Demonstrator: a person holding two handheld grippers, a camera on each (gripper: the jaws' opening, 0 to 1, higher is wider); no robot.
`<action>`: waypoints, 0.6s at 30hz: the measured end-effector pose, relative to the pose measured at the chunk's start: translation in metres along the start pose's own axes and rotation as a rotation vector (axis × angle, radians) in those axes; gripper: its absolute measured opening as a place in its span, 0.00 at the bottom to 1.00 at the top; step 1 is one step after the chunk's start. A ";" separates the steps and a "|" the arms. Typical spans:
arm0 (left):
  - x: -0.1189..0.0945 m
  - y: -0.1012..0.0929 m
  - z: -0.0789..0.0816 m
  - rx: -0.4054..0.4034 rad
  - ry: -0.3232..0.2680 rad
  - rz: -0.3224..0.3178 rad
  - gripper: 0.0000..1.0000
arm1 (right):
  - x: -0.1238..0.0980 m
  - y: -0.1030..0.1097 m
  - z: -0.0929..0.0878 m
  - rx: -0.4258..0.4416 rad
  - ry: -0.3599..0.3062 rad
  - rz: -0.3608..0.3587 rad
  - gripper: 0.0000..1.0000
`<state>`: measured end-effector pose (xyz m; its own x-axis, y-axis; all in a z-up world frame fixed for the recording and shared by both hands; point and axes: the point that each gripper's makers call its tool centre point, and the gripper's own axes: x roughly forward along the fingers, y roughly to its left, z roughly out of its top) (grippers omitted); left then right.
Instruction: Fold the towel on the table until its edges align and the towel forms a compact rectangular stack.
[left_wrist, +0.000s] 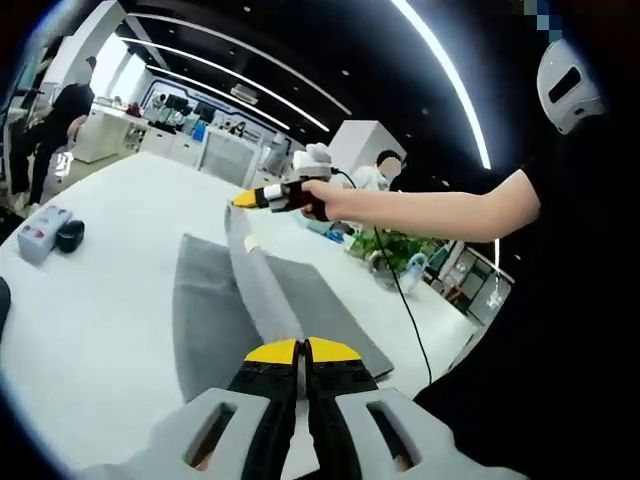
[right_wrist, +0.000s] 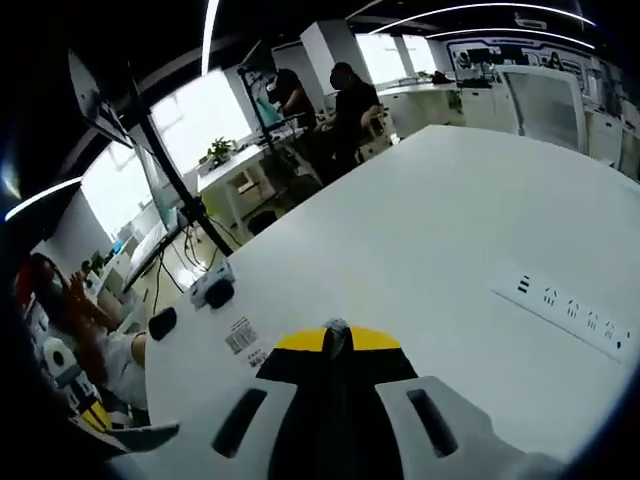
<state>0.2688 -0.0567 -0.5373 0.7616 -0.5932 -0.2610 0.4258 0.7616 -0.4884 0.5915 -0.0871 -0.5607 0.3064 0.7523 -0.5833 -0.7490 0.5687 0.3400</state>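
A grey towel (left_wrist: 205, 320) lies spread on the white table (left_wrist: 100, 310). A strip of its edge is lifted and stretched taut in the air. My left gripper (left_wrist: 302, 347) is shut on the near end of that strip at the bottom of the left gripper view. The right gripper (left_wrist: 243, 200), held by a person's hand, is shut on the far end, above the towel's back corner. In the right gripper view the yellow-tipped jaws (right_wrist: 336, 335) are closed, with a sliver of grey cloth showing at their tip.
A small grey box (left_wrist: 40, 232) and a black item (left_wrist: 70, 235) sit at the table's left. A white power strip (right_wrist: 565, 305) lies on the table. A cable (left_wrist: 402, 295) hangs off the right gripper. The person's arm (left_wrist: 430, 210) reaches over the right edge.
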 end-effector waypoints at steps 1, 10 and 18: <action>0.000 0.002 -0.001 -0.009 0.000 0.004 0.01 | 0.001 -0.001 -0.002 0.002 0.006 -0.004 0.03; 0.005 0.014 -0.011 0.001 0.039 0.029 0.01 | 0.019 -0.008 -0.016 0.017 0.051 -0.015 0.03; 0.008 0.027 -0.023 -0.060 0.047 0.045 0.01 | 0.033 -0.006 -0.018 0.023 0.059 -0.013 0.04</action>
<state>0.2755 -0.0466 -0.5716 0.7551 -0.5711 -0.3221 0.3602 0.7718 -0.5239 0.5956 -0.0717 -0.5951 0.2802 0.7244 -0.6299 -0.7313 0.5861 0.3487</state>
